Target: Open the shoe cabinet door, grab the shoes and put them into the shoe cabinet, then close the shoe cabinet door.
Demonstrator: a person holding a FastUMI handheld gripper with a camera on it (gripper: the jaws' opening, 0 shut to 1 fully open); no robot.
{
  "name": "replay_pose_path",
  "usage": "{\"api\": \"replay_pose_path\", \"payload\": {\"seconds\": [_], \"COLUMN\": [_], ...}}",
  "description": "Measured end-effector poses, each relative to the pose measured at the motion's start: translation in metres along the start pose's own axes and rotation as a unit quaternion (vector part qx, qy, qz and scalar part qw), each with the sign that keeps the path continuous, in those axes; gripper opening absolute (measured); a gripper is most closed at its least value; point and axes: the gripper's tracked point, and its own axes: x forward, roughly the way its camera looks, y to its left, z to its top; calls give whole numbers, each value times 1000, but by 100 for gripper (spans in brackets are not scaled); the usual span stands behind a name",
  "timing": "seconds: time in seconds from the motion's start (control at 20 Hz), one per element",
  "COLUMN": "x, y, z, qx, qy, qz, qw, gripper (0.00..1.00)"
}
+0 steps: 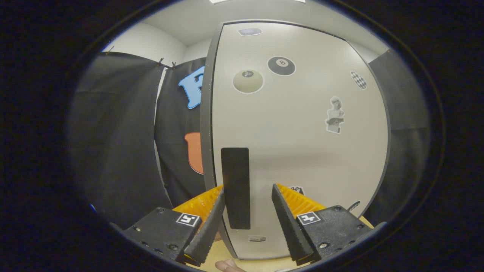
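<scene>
My gripper [247,204] is spread around the black handle [235,187] on the shut shoe cabinet door [298,151], its left finger touching or nearly so, the right apart, so closing off-centre could let me slip free when pulling.

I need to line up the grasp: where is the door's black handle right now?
In the gripper view, the flat black rectangular handle stands upright near the pale cabinet door's left edge, between the open gripper's fingers.
</scene>
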Motion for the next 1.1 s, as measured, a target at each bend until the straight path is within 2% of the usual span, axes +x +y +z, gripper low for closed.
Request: {"api": "replay_pose_path", "payload": {"seconds": [0.1,0.2,0.25,0.35,0.5,0.85,1.1], "x": [3,5,6,7,5,-14,-45], "y": [2,8,6,5,3,4,6], "z": [-3,-8,-7,-7,-9,-8,-7], "qx": [3,3,3,5,1,3,11], "qy": [6,23,24,28,38,51,67], "qz": [-3,-11,-26,-45,-48,-11,29], "qw": [1000,1000,999,999,998,999,997], "gripper": [65,55,41,37,31,22,21]}}
